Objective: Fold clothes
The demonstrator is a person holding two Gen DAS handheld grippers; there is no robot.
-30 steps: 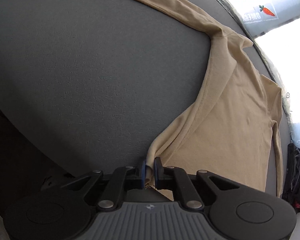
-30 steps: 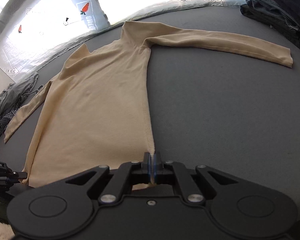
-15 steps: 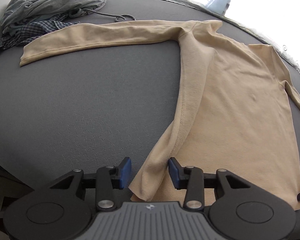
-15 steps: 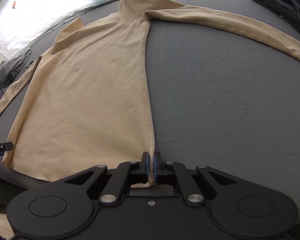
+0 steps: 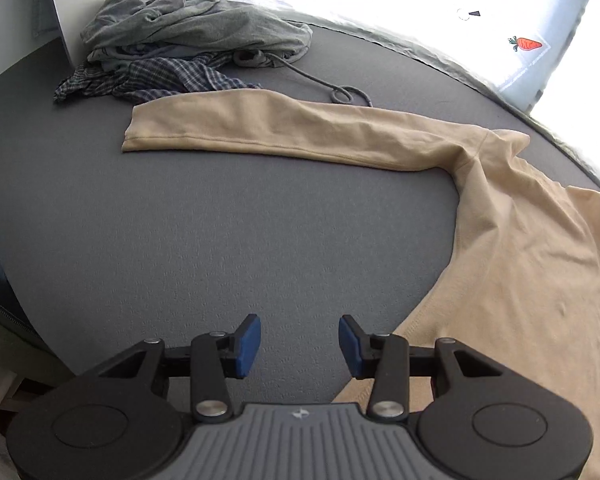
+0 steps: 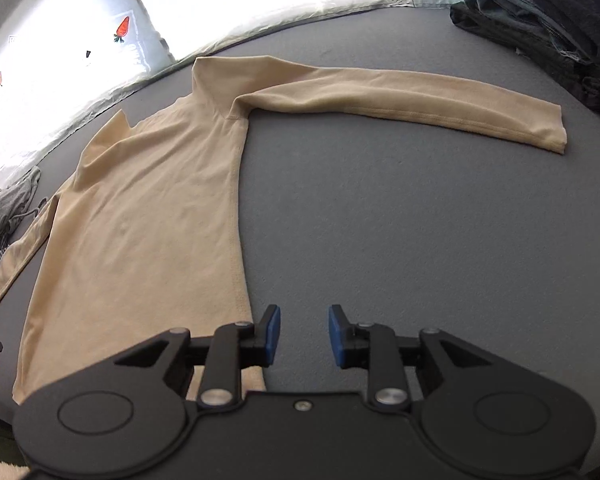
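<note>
left tongs (image 5: 299,345) opening, empty | right tongs (image 6: 300,335) opening, empty

The right claw (image 6: 300,334) hangs above the grey surface (image 6: 400,220), its blue-padded jaws opening with nothing between them; only bare surface shows in the gap. A tan long-sleeved shirt (image 6: 148,216) lies spread flat, its bottom corner just left of the left pad. One sleeve (image 6: 412,104) stretches out to the right, the other runs down the left edge. Dark clothes (image 6: 548,20) are heaped at the upper right, and a grey garment (image 6: 8,208) lies at the far left.
</note>
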